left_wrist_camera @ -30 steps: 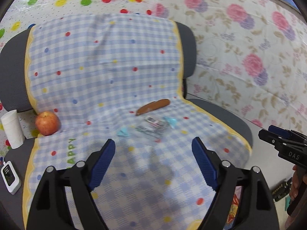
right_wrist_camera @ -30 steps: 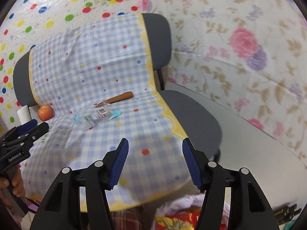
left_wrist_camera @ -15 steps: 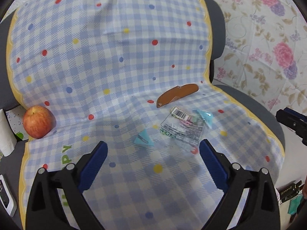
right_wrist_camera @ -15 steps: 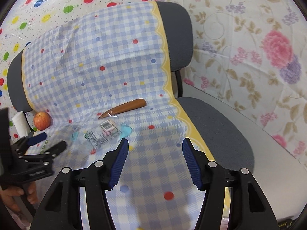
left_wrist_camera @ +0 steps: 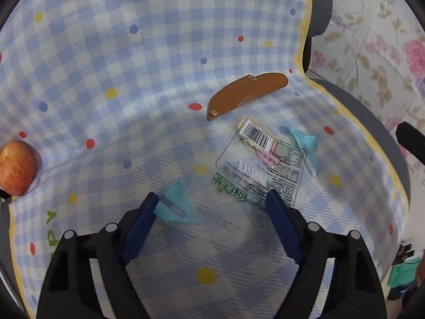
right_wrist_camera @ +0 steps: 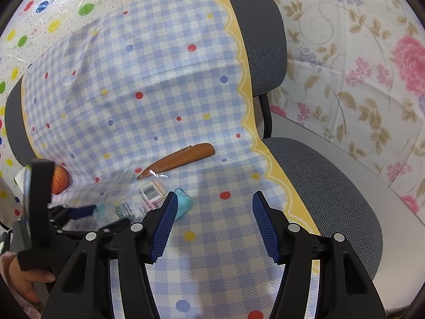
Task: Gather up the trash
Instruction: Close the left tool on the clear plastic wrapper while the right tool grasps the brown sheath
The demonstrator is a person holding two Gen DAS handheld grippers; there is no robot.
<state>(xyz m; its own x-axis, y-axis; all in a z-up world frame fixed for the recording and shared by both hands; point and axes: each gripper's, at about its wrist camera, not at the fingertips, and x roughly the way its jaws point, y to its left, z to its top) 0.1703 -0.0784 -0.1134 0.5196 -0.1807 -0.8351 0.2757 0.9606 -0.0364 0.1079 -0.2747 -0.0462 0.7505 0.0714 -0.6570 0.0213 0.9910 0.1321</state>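
A clear plastic wrapper (left_wrist_camera: 263, 159) with a barcode label lies flat on the checked cloth (left_wrist_camera: 132, 66) over a chair seat. Two turquoise scraps lie by it, one (left_wrist_camera: 175, 204) at its near left and one (left_wrist_camera: 305, 143) at its far right. My left gripper (left_wrist_camera: 212, 199) points down at the seat and its jaws are closing. The wrapper's near edge and the left scrap lie between its fingertips, and the pads are not pressing on them. My right gripper (right_wrist_camera: 215, 199) hovers open and empty just right of the wrapper (right_wrist_camera: 151, 194), its left finger beside a turquoise scrap (right_wrist_camera: 184, 204).
A brown knife-shaped sheath (left_wrist_camera: 247, 93) lies just behind the wrapper. A red apple (left_wrist_camera: 16, 167) rests at the seat's left edge. Bare grey chair seat (right_wrist_camera: 332, 199) shows right of the cloth, with floral sheeting (right_wrist_camera: 358, 79) behind. A hand (right_wrist_camera: 29, 279) holds the left gripper.
Both grippers came closer to the seat. The left one tipped down until the wrapper and near scrap lay at its fingertips; its jaws spread, then narrowed. The right one's jaws kept their width.
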